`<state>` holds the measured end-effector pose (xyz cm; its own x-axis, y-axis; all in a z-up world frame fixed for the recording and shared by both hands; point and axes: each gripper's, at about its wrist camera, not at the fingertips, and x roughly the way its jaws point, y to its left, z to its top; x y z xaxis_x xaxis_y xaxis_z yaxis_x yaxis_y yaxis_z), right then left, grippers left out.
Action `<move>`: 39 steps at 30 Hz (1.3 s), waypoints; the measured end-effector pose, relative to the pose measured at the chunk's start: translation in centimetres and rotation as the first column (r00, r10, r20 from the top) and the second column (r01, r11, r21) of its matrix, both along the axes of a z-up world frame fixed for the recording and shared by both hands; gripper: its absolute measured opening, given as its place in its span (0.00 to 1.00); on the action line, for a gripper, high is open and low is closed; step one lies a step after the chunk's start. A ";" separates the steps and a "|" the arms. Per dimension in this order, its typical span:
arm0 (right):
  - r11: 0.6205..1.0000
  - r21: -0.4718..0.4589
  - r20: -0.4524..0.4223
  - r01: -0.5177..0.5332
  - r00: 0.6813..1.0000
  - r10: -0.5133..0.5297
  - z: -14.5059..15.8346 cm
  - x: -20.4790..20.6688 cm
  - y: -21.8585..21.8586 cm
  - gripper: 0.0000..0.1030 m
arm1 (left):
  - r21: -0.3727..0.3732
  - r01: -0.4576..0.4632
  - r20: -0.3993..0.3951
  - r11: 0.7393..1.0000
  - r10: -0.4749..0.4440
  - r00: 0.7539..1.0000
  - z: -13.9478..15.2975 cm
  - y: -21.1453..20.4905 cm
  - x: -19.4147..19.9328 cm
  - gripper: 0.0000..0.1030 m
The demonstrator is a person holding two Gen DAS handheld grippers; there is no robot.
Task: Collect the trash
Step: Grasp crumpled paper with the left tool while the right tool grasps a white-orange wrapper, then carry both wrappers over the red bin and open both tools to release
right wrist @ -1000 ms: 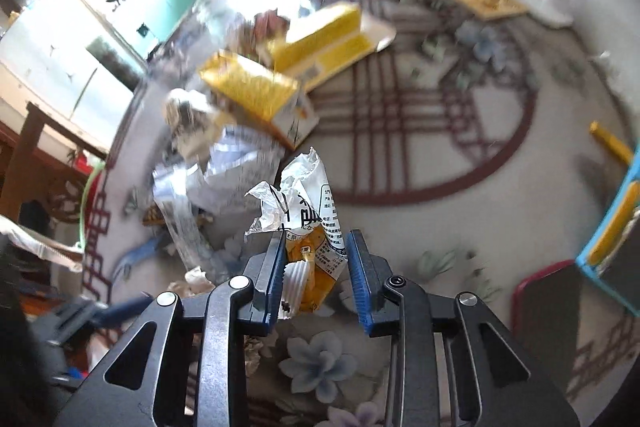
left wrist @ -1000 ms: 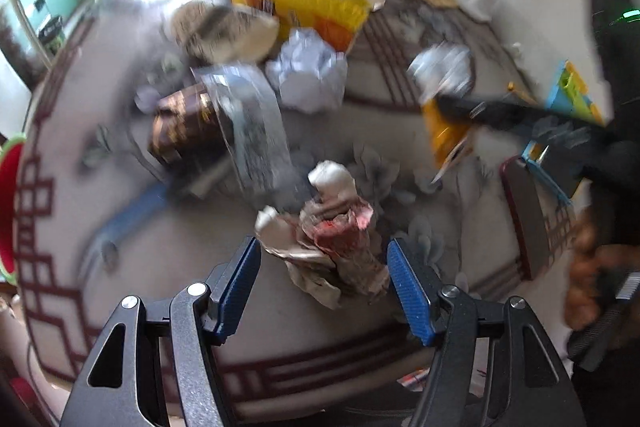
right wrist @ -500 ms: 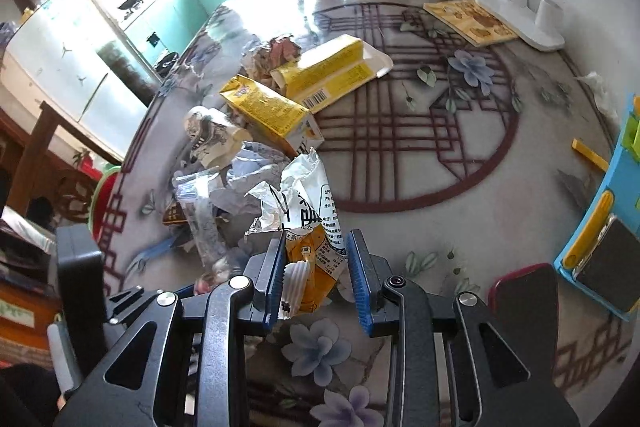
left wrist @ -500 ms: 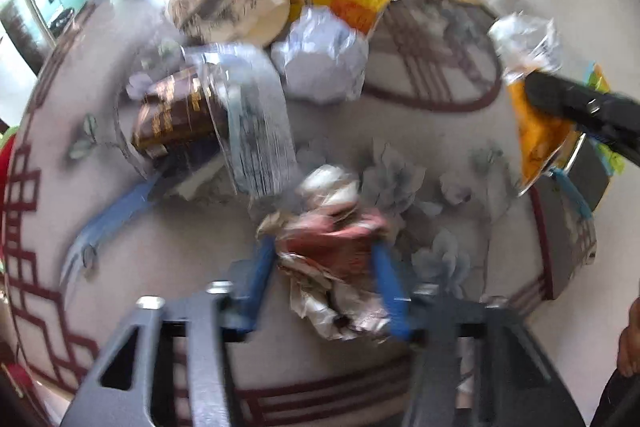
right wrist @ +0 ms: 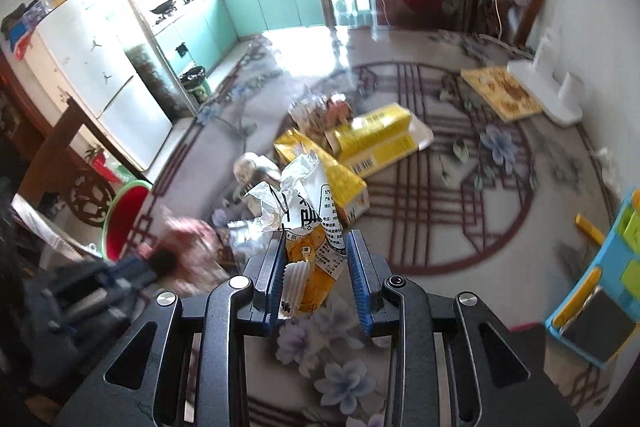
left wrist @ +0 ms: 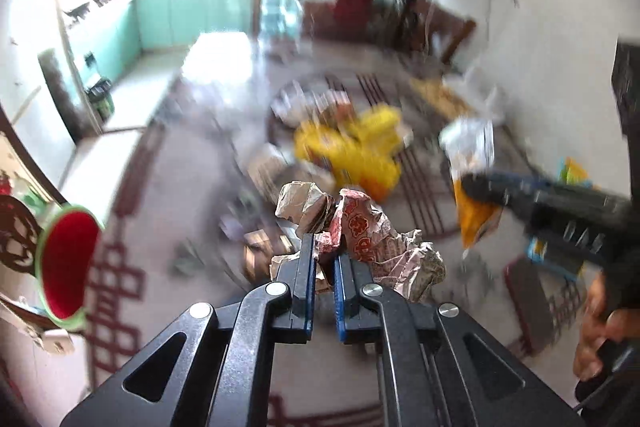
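Up it comes: the left gripper (left wrist: 322, 259), jaws closing, now pinches the crumpled red-and-white printed paper wad (left wrist: 360, 231) lifted off the flowered floor (right wrist: 440, 187), while the right gripper (right wrist: 316, 267) keeps clamping the orange-and-white crinkled snack wrapper (right wrist: 312, 227), both near the red green-rimmed bin (left wrist: 64, 259).

from each wrist we look steeply down along the fingers, above the patterned floor (right wrist: 460, 195); both views share the yellow cartons (left wrist: 352, 151) and red bin (right wrist: 124, 223).
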<state>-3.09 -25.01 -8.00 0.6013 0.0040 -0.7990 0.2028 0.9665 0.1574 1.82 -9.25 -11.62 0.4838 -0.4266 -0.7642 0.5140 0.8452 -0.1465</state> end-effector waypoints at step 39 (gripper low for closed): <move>0.963 -0.212 0.114 -0.166 0.975 0.193 5.4 8.2 12.7 0.28 | -0.094 -0.332 0.131 0.939 0.342 0.930 6.0 18.6 7.7 0.06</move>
